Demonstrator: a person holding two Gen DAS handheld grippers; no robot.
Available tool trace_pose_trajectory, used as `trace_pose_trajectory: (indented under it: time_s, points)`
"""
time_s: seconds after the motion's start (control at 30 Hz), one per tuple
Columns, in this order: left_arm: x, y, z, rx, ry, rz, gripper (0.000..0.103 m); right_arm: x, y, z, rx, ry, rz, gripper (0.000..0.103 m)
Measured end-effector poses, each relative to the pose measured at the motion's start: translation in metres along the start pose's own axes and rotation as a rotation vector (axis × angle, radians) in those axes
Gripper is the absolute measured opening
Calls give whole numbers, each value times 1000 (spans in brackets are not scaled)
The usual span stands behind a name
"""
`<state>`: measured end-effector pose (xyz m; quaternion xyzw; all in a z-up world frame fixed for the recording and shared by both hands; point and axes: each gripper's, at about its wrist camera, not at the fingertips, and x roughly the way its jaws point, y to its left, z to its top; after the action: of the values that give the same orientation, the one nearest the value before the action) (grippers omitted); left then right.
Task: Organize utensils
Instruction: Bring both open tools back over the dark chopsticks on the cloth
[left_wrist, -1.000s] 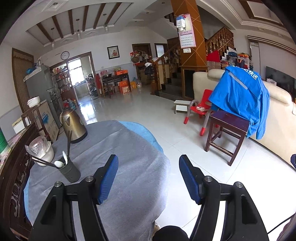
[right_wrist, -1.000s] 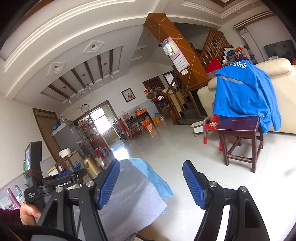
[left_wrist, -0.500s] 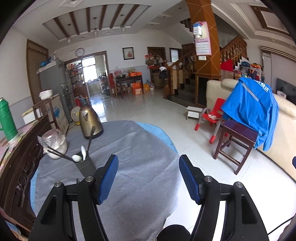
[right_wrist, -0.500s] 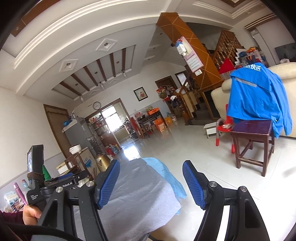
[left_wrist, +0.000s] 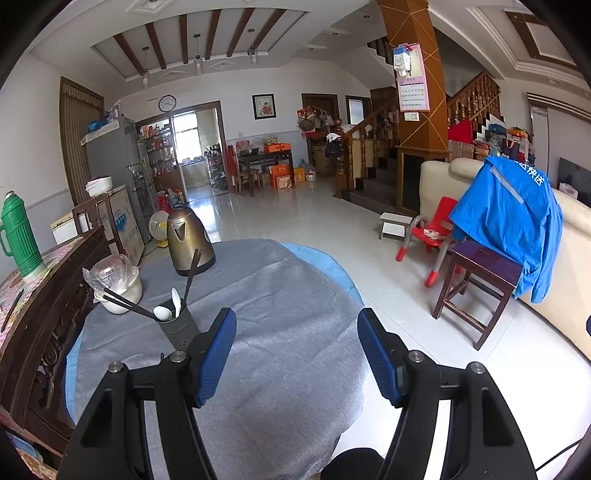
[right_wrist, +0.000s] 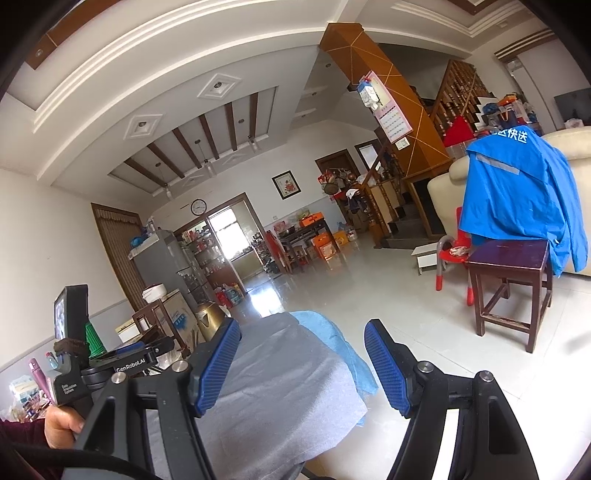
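I read "GenRobot.AI" on the left gripper (right_wrist: 122, 363) body; white characters mark a blue jacket (left_wrist: 509, 218); both it and the right gripper (right_wrist: 303, 363) stand with jaws apart, empty; the utensil holder (left_wrist: 179, 325), with chopsticks and spoons, sits near the grey-clothed table (left_wrist: 288, 314)'s left edge; tiled living room.

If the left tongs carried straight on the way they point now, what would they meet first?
Most likely the bare grey tablecloth: the open left tongs tilt down at an empty stretch of it. The utensil holder stands off to the left, outside that line, though depth is hard to judge.
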<state>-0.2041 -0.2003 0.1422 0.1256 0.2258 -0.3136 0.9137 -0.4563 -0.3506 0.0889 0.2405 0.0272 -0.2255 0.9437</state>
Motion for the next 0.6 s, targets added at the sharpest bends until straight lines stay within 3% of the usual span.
trace_pose_trajectory:
  time_s: [0.6]
  points:
    - [-3,29,-6,-54,-1,34,69,6,16,-3,-21,11,28,74]
